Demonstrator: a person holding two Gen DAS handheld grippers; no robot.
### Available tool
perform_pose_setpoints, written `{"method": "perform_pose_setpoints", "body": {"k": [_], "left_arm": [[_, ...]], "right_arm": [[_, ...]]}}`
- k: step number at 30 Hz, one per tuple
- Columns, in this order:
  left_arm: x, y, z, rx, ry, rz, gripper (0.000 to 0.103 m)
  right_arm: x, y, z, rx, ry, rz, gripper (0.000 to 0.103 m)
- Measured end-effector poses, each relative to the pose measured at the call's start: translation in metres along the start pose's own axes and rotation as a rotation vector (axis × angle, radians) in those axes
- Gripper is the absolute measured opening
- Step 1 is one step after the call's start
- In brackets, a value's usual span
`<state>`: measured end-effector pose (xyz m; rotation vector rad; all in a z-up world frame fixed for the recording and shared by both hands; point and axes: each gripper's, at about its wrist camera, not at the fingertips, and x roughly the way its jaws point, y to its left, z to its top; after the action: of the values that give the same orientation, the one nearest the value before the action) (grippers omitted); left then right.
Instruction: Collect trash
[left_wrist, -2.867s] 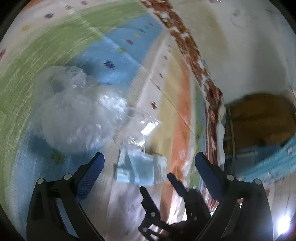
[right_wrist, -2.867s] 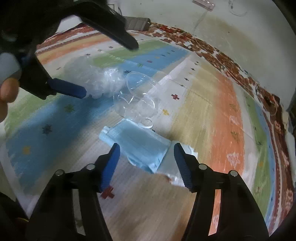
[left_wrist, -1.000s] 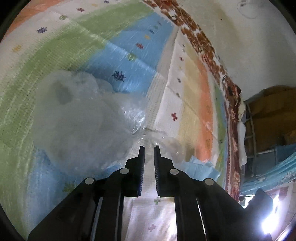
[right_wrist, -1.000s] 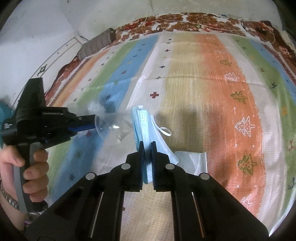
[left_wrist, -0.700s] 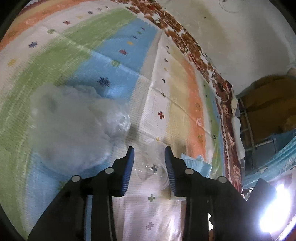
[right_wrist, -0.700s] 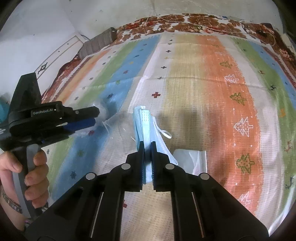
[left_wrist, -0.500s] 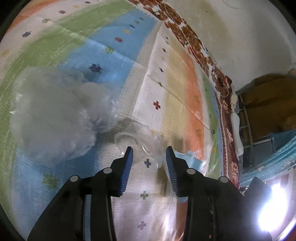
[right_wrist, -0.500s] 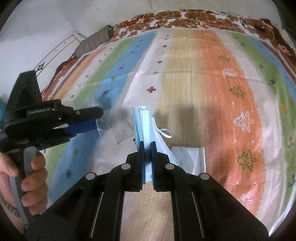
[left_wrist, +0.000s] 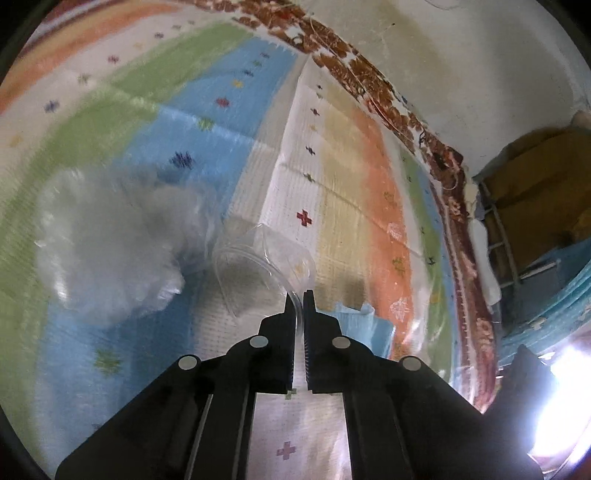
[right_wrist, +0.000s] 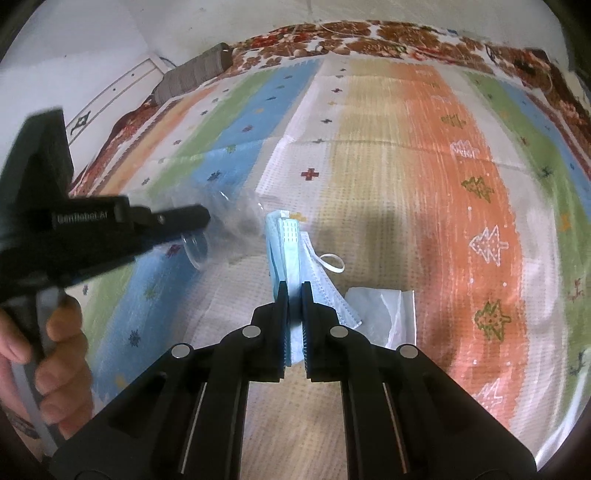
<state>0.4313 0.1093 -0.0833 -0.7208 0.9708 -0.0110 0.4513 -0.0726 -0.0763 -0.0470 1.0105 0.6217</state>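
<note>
My left gripper is shut on the rim of a clear plastic cup, held above the striped rug; the cup also shows in the right wrist view at the left gripper's tip. A crumpled clear plastic bag lies on the rug to the cup's left. My right gripper is shut on a blue face mask, lifted off the rug, its ear loop hanging to the right. The mask also shows in the left wrist view. A white wrapper lies on the rug right of the mask.
The striped rug covers the floor. A grey rolled object lies at its far left edge by the white wall. In the left wrist view, a metal frame with brown and blue items stands at the right.
My left gripper opened, then shut again on the clear cup's rim and holds it raised. My right gripper has kept the blue mask clamped and barely moved.
</note>
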Motion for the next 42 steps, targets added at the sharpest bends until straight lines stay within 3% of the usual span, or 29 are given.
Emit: {"method": "perform_pose_setpoints", "body": {"k": [14, 21, 24, 36, 42], "left_arm": [[-0.054, -0.039, -0.016, 0.118, -0.019, 0.113, 0.003], [-0.078, -0.054, -0.036, 0.162, -0.034, 0.148, 0.003], [-0.087, -0.059, -0.053, 0.18, -0.026, 0.16, 0.003], [-0.136, -0.064, -0.093, 0.245, -0.037, 0.179, 0.003], [-0.163, -0.075, -0.108, 0.247, -0.047, 0.131, 0.003]], "right_arm": [[-0.078, 0.019, 0.012, -0.081, -0.086, -0.054, 0.006], [-0.089, 0.029, -0.017, -0.011, -0.025, -0.038, 0.006], [-0.104, 0.04, -0.029, -0.04, -0.04, -0.051, 0.006], [-0.157, 0.054, -0.064, -0.018, -0.078, -0.03, 0.006], [-0.187, 0.059, -0.073, 0.002, -0.121, -0.004, 0.006]]}}
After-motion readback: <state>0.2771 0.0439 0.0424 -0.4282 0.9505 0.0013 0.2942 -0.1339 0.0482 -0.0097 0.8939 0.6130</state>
